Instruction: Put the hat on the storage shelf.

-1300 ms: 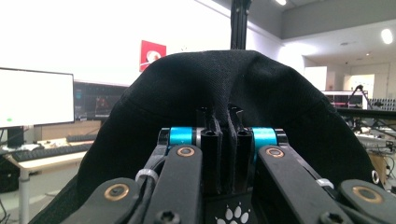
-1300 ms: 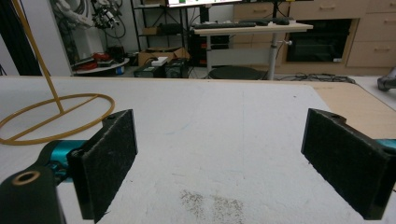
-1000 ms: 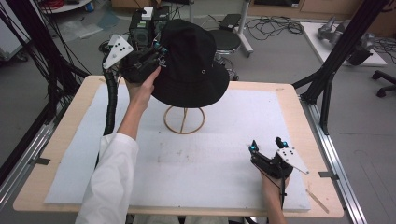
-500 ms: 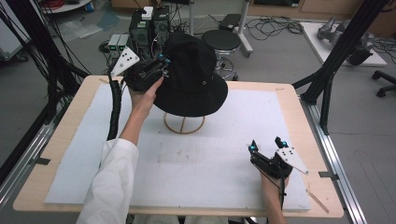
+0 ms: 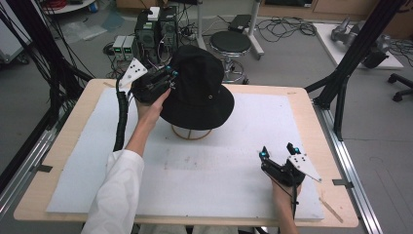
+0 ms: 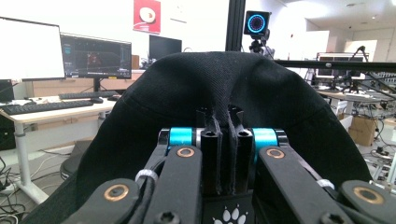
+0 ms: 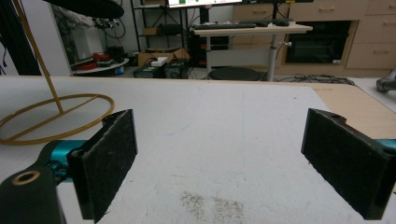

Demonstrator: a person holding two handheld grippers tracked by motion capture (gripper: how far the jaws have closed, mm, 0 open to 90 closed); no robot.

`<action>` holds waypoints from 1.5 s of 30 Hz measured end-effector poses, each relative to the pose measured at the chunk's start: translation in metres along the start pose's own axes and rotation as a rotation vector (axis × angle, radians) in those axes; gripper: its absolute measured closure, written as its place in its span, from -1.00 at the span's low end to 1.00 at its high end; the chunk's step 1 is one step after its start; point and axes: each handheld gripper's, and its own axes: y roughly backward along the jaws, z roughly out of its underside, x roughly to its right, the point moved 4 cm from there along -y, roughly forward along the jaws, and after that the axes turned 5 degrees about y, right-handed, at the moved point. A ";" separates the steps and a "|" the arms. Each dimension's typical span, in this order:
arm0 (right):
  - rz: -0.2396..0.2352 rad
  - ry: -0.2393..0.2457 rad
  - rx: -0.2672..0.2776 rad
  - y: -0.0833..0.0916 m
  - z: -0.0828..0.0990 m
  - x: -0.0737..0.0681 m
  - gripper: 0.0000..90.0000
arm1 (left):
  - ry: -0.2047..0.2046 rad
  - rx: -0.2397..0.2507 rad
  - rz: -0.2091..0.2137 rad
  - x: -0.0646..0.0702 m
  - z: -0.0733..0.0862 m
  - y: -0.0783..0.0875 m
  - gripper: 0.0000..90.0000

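Note:
A black bucket hat [image 5: 199, 87] sits over a thin gold wire stand [image 5: 191, 132] near the table's far middle. My left gripper [image 5: 170, 74] is at the hat's left side, shut on a fold of the crown fabric; the left gripper view shows the cloth [image 6: 227, 93] pinched between its jaws. The stand's ring base and slanted rod [image 7: 56, 109] show at the left of the right gripper view, with the hat's brim [image 7: 88, 7] above. My right gripper [image 5: 278, 152] rests low on the white mat at the near right, open, with nothing between its pads [image 7: 109, 156].
A white mat [image 5: 204, 170] covers most of the wooden table [image 5: 63, 141]. Black frame posts [image 5: 350, 63] stand at the table's corners. A stool [image 5: 231, 44] and electronics boxes [image 5: 146, 34] sit on the floor beyond the far edge.
My left gripper has carried the hat down and slightly right, so it now sits lower over the stand. The right gripper has stayed put.

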 end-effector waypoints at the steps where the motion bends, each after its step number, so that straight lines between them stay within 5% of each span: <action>1: 0.000 0.000 0.000 0.000 0.000 0.000 -0.78 | 0.000 0.000 0.002 0.000 0.000 0.000 0.91; 10: -0.003 0.001 -0.004 -0.001 0.000 -0.001 -0.78 | 0.011 -0.008 0.002 -0.001 0.002 0.002 0.89; 13: -0.005 -0.004 -0.002 -0.001 0.000 -0.001 -0.78 | 0.066 0.011 0.036 -0.004 0.001 0.003 0.75; 14: -0.006 0.002 0.008 -0.001 -0.001 -0.001 -0.78 | 0.088 0.018 0.041 -0.005 0.001 0.003 0.55; 19: -0.009 0.001 0.006 -0.001 -0.001 -0.001 -0.78 | 0.108 0.013 0.047 -0.008 0.002 0.005 0.40; 22: -0.011 -0.007 0.001 -0.001 0.000 -0.002 -0.78 | 0.142 0.043 0.057 -0.008 -0.002 0.007 0.01; 30: -0.014 0.001 -0.002 -0.002 0.000 -0.001 -0.78 | 0.085 0.076 0.054 0.009 -0.012 0.022 -0.39; 45: -0.014 0.001 -0.013 -0.001 0.001 -0.003 -0.78 | 0.051 0.140 0.002 0.007 -0.028 0.067 -0.40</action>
